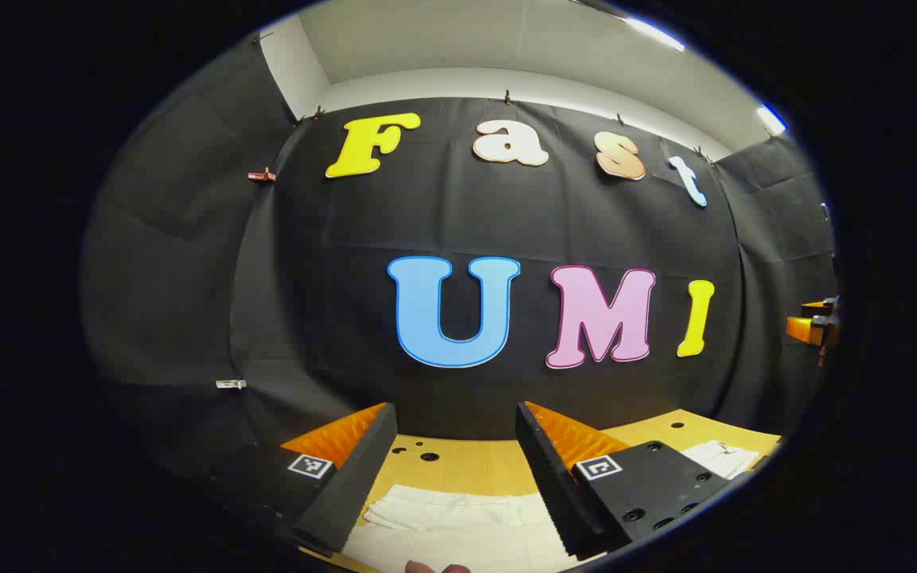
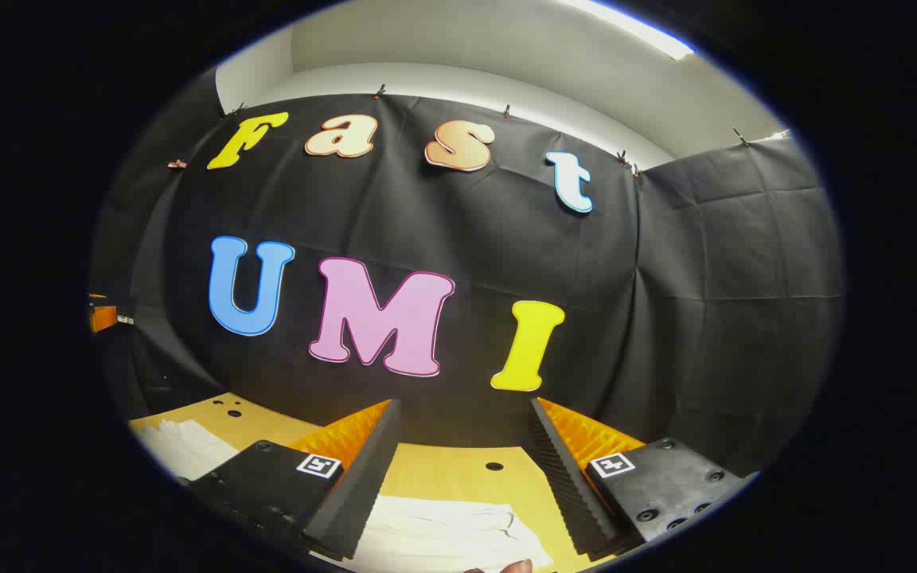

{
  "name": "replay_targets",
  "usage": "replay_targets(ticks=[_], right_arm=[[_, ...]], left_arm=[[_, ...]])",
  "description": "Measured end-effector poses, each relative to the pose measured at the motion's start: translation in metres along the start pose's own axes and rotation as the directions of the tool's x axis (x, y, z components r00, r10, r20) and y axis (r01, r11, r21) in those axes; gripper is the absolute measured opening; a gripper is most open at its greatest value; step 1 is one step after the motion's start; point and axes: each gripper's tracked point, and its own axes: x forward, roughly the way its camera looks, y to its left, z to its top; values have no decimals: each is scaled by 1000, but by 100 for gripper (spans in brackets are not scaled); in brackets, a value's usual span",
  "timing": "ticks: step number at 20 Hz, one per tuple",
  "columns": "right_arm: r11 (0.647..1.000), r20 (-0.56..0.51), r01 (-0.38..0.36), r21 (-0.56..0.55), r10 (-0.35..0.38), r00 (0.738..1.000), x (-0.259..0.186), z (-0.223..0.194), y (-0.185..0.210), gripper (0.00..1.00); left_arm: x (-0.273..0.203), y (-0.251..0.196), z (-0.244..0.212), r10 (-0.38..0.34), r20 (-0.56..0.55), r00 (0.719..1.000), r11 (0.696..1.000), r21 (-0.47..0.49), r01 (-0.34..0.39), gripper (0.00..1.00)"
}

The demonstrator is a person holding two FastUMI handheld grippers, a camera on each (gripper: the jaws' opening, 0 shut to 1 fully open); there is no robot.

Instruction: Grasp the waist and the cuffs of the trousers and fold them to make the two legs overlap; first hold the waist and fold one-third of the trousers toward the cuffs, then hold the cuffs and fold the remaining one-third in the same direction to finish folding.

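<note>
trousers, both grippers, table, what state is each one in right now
trousers: white, lying flat on the table, not gripped
left gripper: open, fingers apart above the trousers
right gripper: open, fingers apart above the trousers
table: wooden top with holes, trousers resting on it

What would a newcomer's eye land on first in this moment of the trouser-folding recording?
Most likely the white trousers, lying on the wooden table low in both views, between each gripper's fingers. Next, the left gripper and the right gripper, both open above the cloth and gripping nothing. A fingertip peeks in at the bottom edge of the left gripper view.
</note>
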Motion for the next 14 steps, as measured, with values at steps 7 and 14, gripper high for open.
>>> replay_targets(ticks=[7, 14], right_arm=[[999, -8, -26, -26, 26, 1000, -5, -2, 9, 97], [998, -22, -39, -57, 37, 999, -15, -6, 11, 97]], left_arm=[[-7, 4, -7, 13, -17, 1000, 1000, -2, -13, 95], [-16, 5, -18, -1, -34, 999, 999, 36, 3, 95]])
